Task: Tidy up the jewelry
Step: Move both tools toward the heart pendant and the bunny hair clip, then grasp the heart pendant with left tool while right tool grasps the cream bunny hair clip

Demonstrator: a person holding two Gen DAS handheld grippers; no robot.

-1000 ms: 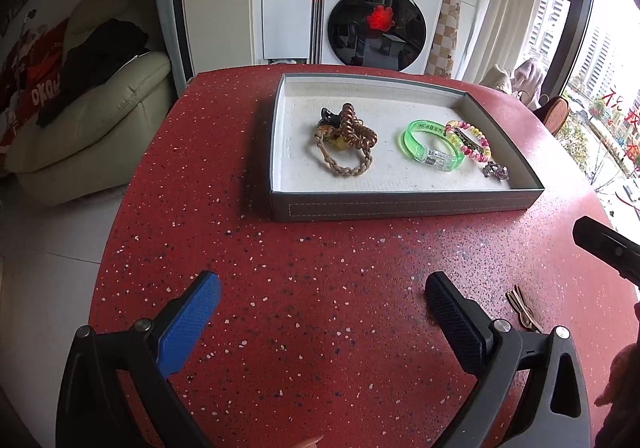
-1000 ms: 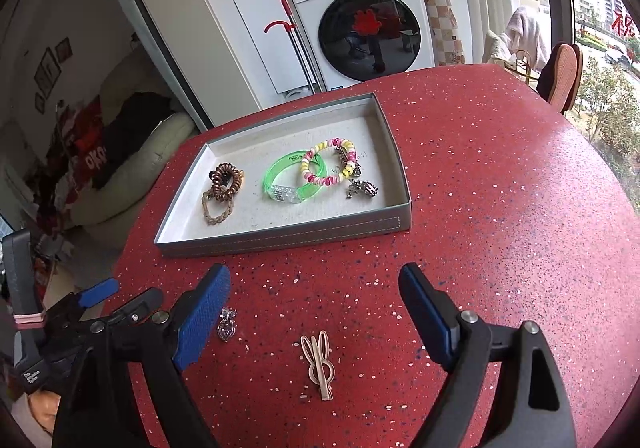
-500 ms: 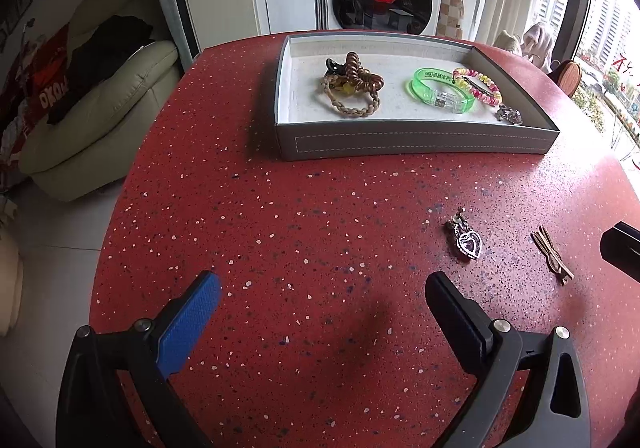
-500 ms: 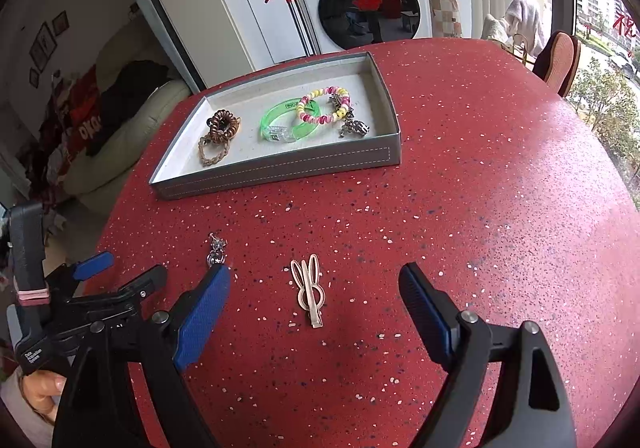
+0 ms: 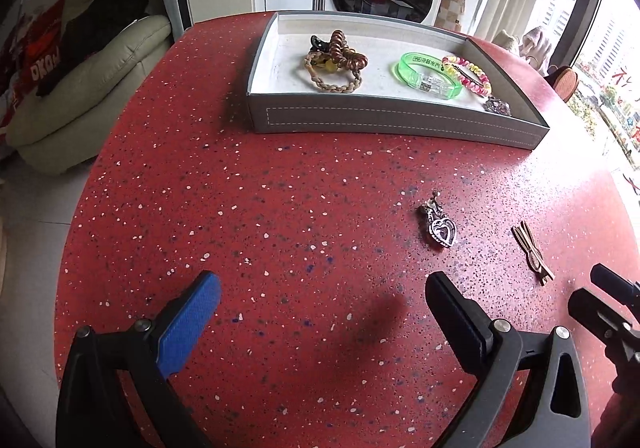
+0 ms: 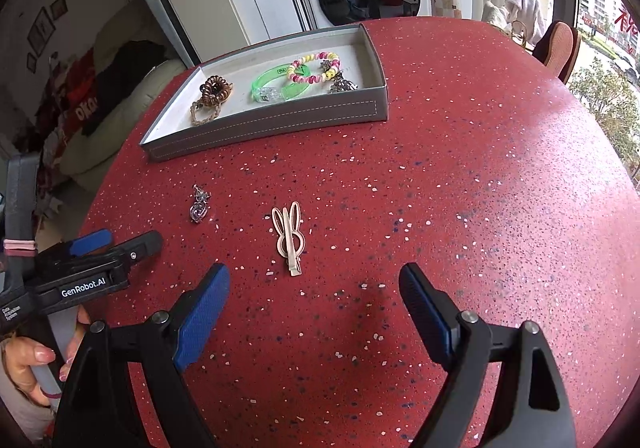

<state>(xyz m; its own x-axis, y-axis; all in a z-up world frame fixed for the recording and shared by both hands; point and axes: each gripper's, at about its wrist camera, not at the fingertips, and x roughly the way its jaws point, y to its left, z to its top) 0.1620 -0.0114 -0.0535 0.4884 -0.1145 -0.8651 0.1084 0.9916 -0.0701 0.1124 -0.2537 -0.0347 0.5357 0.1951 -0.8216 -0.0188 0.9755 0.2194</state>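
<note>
Hovering over table (image 6: pixel 480 168), both tongs (image 5: pixel 322 312) (image 6: pixel 314 302) (jaws wide)

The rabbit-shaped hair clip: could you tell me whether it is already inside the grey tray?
No, the rabbit-shaped hair clip lies on the red table, outside the grey tray and nearer the right gripper.

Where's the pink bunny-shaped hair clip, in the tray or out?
Out. The pink bunny-shaped hair clip lies flat on the red speckled table, short of the grey tray.
</note>
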